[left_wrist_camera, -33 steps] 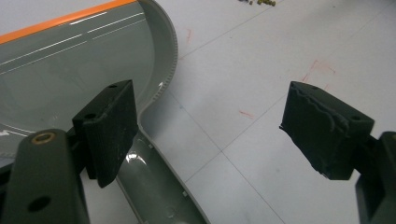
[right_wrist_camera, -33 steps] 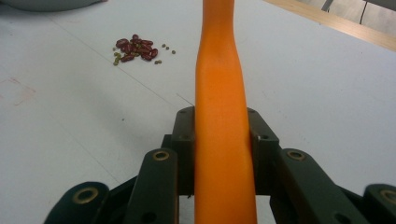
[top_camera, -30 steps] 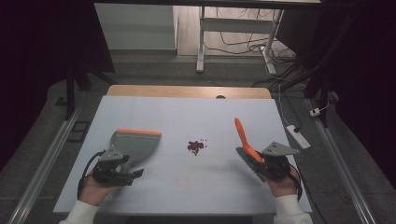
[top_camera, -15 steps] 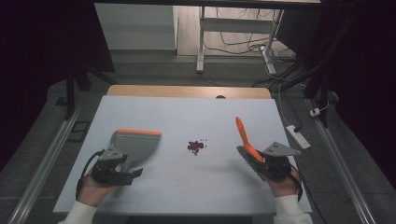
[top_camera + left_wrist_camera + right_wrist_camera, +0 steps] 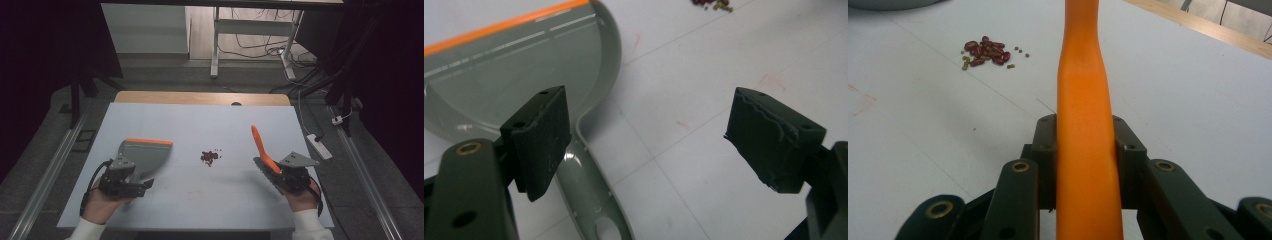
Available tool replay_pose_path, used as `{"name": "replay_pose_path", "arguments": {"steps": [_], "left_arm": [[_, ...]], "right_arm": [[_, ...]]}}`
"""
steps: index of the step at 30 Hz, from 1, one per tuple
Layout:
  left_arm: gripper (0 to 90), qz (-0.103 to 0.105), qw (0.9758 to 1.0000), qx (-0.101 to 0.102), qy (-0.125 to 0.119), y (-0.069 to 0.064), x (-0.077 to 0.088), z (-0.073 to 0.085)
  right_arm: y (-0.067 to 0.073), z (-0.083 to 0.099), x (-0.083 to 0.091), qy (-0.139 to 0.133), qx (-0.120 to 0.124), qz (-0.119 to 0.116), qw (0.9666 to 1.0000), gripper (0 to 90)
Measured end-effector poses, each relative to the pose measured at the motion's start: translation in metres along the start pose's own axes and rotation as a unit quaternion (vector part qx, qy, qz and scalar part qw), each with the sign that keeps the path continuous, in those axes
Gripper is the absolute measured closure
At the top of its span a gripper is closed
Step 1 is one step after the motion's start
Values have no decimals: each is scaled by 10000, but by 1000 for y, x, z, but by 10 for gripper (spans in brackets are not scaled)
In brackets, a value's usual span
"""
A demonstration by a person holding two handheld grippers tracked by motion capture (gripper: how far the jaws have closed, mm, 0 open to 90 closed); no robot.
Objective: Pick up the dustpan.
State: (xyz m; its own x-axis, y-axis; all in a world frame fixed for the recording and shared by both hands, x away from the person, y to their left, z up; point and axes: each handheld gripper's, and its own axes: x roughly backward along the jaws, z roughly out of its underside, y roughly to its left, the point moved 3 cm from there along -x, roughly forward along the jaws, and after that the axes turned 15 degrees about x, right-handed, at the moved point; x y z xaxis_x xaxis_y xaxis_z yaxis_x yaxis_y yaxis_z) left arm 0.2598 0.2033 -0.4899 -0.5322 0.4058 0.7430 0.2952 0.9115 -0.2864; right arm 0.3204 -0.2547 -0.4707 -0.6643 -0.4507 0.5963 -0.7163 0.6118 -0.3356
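A grey dustpan [image 5: 146, 154] with an orange front lip lies flat on the white table top [image 5: 200, 120] at the left. Its handle [image 5: 584, 190] runs back under my left gripper [image 5: 139, 181], whose jaws stand wide apart [image 5: 644, 130] without pressing on it. A small pile of red and green beans [image 5: 210, 156] lies at mid-table, also seen far ahead in the left gripper view [image 5: 714, 4] and the right gripper view [image 5: 985, 51]. At the right, my right gripper [image 5: 274, 172] is shut on a long orange tool handle [image 5: 1083, 100], which slants up and away [image 5: 260, 145].
A strip of bare wood [image 5: 200, 97] borders the table's far edge. A white power strip [image 5: 320, 146] lies on the floor to the right, and metal rails [image 5: 50, 170] run along both sides. A desk frame with cables [image 5: 250, 45] stands behind.
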Motion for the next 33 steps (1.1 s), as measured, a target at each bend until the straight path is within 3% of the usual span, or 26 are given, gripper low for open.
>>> {"name": "replay_pose_path", "arguments": {"steps": [3,4,9,13,17,19,24,28,33], "left_arm": [[197,-82,9999,66,5,4,-1,1],[201,-38,9996,271,-52,8,1,2],[214,-202,9985,497,73,13,-1,3],[223,-373,9978,525,180,18,-1,6],[221,-367,9968,669,243,23,6,7],[217,-396,9949,811,454,29,-1,10],[218,-500,9926,990,498,37,-9,11],[226,-310,9898,1239,639,42,-20,14],[244,-337,9878,1315,769,44,-35,10]], "right_arm": [[1,0,0,-2,39,-28,10000,704],[2,-1,0,-7,56,-32,10000,704],[2,-1,0,-22,59,-61,10000,704],[2,0,-1,24,72,-57,10000,704],[1,-1,-1,3,46,-38,10000,704],[0,-1,-1,10,42,-37,10000,704],[-2,2,-2,138,-42,55,9999,704],[-3,4,-2,160,-112,70,9998,704],[-2,2,-4,162,-77,76,9998,704]]}}
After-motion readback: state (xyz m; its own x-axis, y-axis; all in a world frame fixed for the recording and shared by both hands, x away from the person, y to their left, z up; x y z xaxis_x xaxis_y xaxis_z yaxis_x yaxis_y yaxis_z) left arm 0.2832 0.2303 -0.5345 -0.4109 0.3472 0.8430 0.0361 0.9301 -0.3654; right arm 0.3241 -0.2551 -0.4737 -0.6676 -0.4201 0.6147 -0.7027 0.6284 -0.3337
